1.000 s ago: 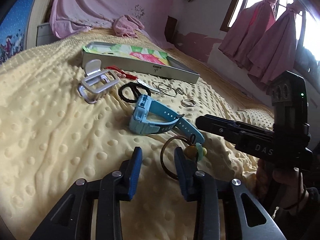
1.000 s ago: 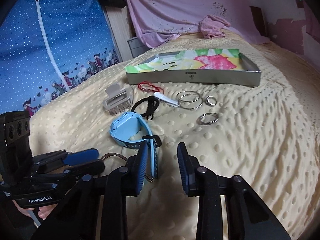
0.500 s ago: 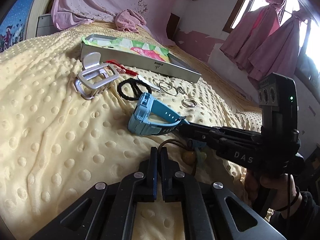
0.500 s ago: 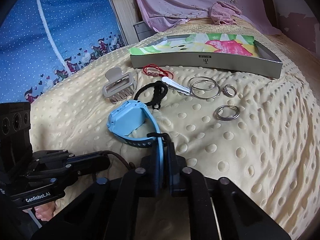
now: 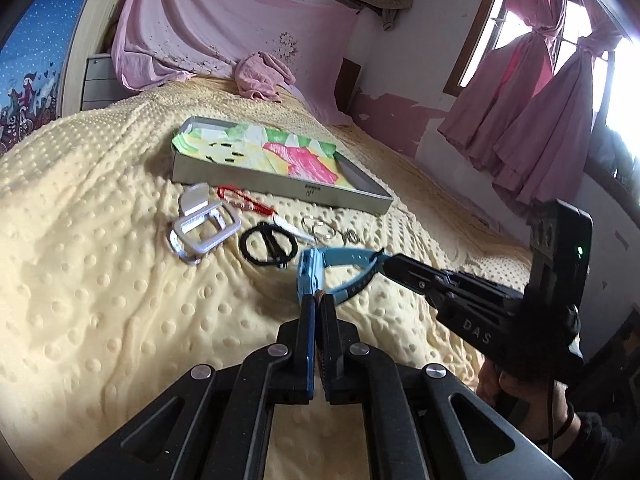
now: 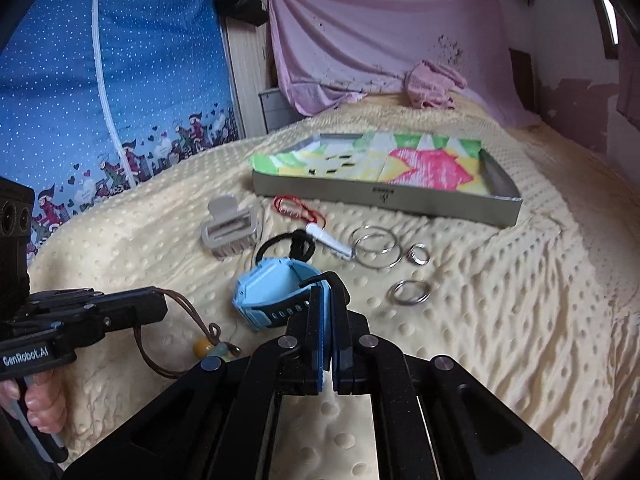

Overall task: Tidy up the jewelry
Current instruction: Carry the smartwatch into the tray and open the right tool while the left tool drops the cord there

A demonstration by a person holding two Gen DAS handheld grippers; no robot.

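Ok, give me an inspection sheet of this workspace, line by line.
Surface: yellow dotted blanket on a bed.
Job's things: blue watch; brown cord bracelet; hair claw; black hair tie; red cord; white clip; metal rings; lined tray, nothing in it.
Clutter: pink cloth near the headboard.
Grippers: left gripper shut on the bracelet; right gripper shut on the watch strap.
Cables: nothing seen.
Surroundings: blue zipped fabric, pink curtains, window.

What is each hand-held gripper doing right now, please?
Left hand-held gripper: closed on the brown cord bracelet.
Right hand-held gripper: closed on the strap of the blue watch.
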